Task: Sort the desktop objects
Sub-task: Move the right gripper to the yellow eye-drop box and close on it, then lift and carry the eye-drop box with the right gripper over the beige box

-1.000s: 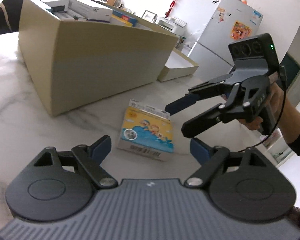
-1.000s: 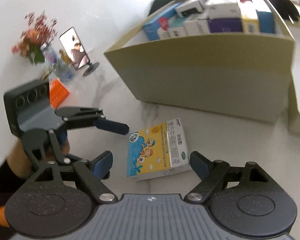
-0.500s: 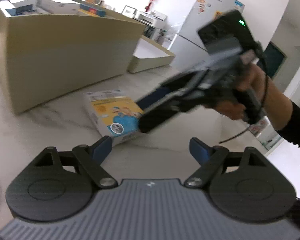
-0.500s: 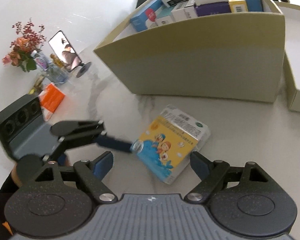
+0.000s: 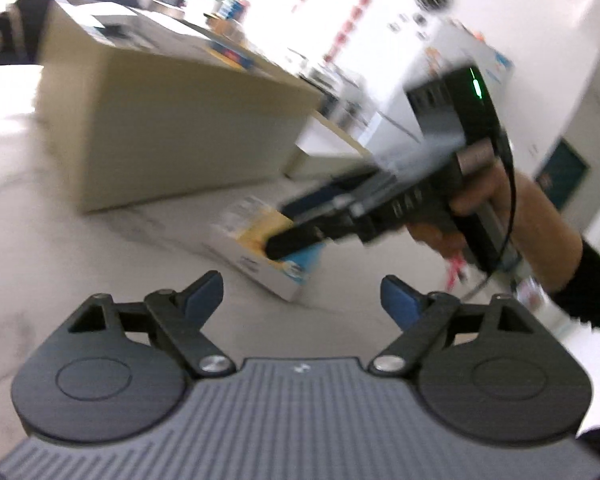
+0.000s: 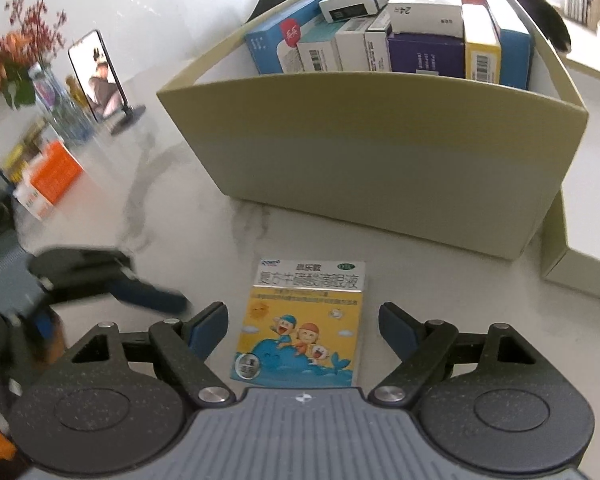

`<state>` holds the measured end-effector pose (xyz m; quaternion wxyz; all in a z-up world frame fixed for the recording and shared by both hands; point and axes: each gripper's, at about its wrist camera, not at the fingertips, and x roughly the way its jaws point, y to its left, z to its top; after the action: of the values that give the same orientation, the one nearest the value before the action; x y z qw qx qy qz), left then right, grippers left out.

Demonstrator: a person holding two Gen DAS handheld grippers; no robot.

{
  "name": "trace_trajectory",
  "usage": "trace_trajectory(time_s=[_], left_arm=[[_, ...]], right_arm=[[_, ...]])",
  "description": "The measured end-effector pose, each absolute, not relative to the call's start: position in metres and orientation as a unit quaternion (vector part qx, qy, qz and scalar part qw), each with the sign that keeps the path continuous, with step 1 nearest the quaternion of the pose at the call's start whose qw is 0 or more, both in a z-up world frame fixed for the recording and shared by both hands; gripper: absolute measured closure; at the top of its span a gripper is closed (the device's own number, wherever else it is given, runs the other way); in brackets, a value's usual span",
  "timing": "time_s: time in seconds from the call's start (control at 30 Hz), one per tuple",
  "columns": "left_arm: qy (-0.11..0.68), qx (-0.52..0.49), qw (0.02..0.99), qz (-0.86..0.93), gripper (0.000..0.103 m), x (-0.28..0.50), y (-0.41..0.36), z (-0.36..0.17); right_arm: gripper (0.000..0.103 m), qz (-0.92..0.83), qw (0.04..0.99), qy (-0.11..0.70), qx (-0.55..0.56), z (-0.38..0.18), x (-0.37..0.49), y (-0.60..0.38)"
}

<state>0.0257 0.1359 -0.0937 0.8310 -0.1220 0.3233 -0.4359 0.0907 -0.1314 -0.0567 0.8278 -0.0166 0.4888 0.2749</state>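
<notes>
A flat medicine box (image 6: 308,280) with a yellow and blue cartoon front lies on the marble table. My right gripper (image 6: 303,324) hangs over its near end, open, a finger on each side and neither touching it. In the blurred left wrist view the medicine box (image 5: 256,240) lies ahead, partly hidden by the right gripper (image 5: 296,216). My left gripper (image 5: 302,298) is open and empty, just short of the box. In the right wrist view the left gripper (image 6: 140,280) is a blur to the box's left, apart from it. Behind stands a beige storage box (image 6: 380,168) packed with several upright cartons.
A beige lid (image 6: 580,248) lies right of the storage box. At the far left stand a phone on a stand (image 6: 100,76), flowers in a glass vase (image 6: 24,64) and an orange carton (image 6: 54,176). A person's hand (image 5: 500,216) holds the right gripper.
The medicine box has turned on the table and now lies straight between the right gripper's fingers. The right gripper came over it. The left gripper's finger left the box's corner and drew away leftward.
</notes>
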Motion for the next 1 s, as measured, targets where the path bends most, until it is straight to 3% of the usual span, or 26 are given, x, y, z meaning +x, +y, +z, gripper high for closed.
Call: trace_trajectory(time_s=[0.37,0.63,1.0], left_arm=[[0.310,-0.149,0.865,-0.364,0.014,0.020,0.163,-0.092],[0.312,-0.151,0.865,-0.364,0.014,0.020,0.167,-0.093],[0.313,-0.161,0.860,-0.369,0.014,0.032,0.169,-0.095]], right_arm=[[0.027,0.250,0.831,0.479,-0.133,-0.069,0.082,-0.099],[0.030,0.249,0.829,0.476,-0.152,-0.065,0.083,-0.098],[0.030,0.312,0.823,0.447,-0.159,0.005,0.072,-0.106]])
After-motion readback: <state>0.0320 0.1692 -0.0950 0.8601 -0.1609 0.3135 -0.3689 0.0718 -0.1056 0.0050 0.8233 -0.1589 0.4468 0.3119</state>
